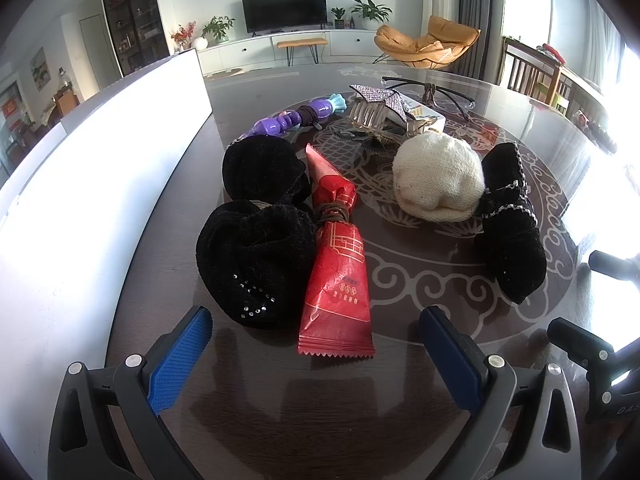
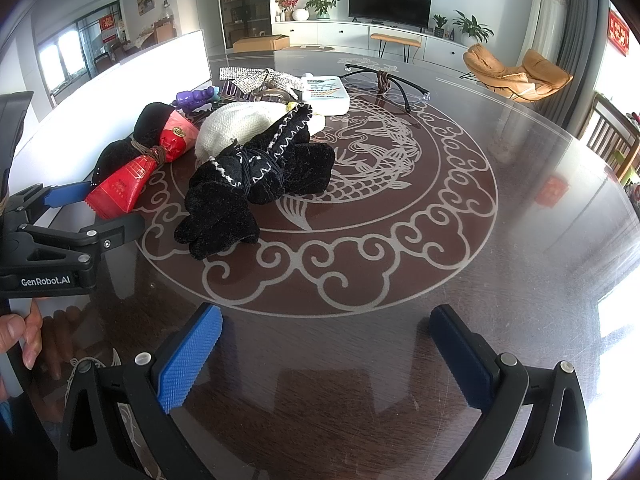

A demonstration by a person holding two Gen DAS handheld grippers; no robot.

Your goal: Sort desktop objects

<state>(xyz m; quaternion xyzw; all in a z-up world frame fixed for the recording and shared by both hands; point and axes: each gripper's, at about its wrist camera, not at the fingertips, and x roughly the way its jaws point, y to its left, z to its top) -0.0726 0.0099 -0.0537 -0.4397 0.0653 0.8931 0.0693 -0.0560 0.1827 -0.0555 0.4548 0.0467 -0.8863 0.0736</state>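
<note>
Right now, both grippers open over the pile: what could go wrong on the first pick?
1. The red packet lies touching the black scrunchie; the left gripper closing on one may drag the other along.
2. The black trimmed bow overlaps the white knit piece, so the right gripper could lift both.
3. The glasses lie on the slick glass tabletop and could slide if nudged.

Your left camera sits low, very close to the red packet (image 1: 335, 276). Your right camera looks from farther right. Both see it.
</note>
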